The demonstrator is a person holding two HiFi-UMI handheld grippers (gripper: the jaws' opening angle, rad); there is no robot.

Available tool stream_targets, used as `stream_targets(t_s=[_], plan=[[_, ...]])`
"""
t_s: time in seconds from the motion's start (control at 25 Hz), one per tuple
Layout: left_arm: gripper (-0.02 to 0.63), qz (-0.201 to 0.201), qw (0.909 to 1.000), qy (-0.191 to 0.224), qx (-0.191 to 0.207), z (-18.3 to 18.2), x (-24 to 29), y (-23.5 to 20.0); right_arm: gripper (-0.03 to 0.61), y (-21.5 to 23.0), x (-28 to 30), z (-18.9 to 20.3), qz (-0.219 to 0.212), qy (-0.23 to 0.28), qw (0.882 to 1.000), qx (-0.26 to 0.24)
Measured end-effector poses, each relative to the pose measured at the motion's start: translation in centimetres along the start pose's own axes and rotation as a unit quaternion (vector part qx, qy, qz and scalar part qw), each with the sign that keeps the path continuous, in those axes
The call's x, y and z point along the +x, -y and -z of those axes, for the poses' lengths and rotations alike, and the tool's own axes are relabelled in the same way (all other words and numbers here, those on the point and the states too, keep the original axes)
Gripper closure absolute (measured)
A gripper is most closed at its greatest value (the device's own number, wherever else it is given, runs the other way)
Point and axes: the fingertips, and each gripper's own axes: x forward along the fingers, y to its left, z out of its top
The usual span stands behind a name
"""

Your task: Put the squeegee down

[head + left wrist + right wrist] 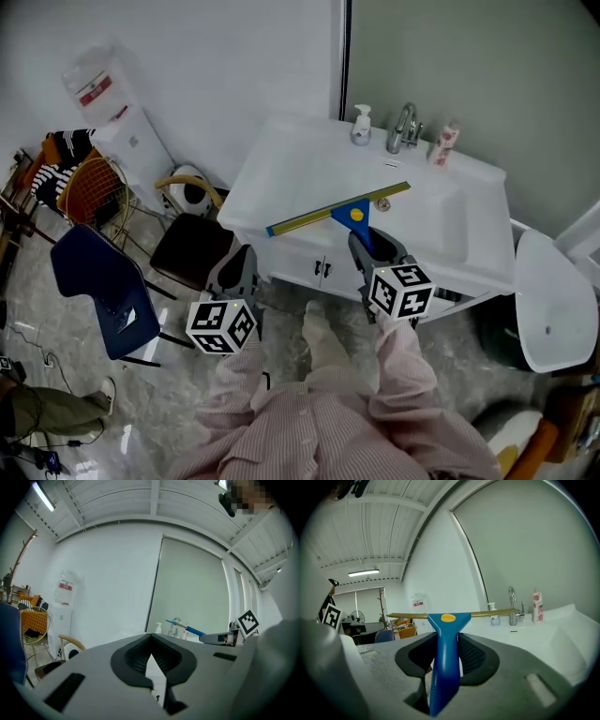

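Blue plastic-handled squeegee (pixel 354 214) with a brass-coloured blade, up in the right gripper (pixel 373 248)!
Its jaws clamp the handle, and the blade hangs over the white washbasin (pixel 281 178) front edge at 12 o'clock. At 9 o'clock, the left gripper (pixel 242 262) is pinched together, empty.

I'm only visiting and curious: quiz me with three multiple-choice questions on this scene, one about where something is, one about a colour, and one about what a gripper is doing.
1. Where does the soap bottle stand?
A) at the back of the sink, beside the faucet
B) at the sink's front edge
C) down inside the sink
2. What colour is the squeegee handle?
A) red
B) blue
C) green
3. The right gripper jaws are:
A) apart and empty
B) shut on the squeegee handle
C) shut on the faucet
Answers:
1 A, it stands on the back ledge next to the faucet.
2 B, blue in the head and right gripper views.
3 B, the handle sits clamped between the jaws.
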Motion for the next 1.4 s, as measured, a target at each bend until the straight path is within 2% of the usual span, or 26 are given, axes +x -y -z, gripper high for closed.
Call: stream_targets(t_s=[0.56, 0.88, 1.4], plan=[[0.612, -0.027, 0.9995, -0.008, -0.016, -1.7, 12.2, -7.2, 0.442, 5.6, 14.1, -2.8, -0.015, -0.033, 0.999, -0.002], [0.612, -0.041, 0.9983, -0.027, -0.031, -1.8, 19.4, -10.7, 0.442, 8.7, 22.1, -4.3, -0.029, -0.062, 0.998, -0.005], [0.612, -0.062, 0.9926, -0.073, -0.075, 2.1, 25.8, -15.0, 0.442, 10.6, 31.2, -2.2, -0.057, -0.125, 0.99, -0.018]])
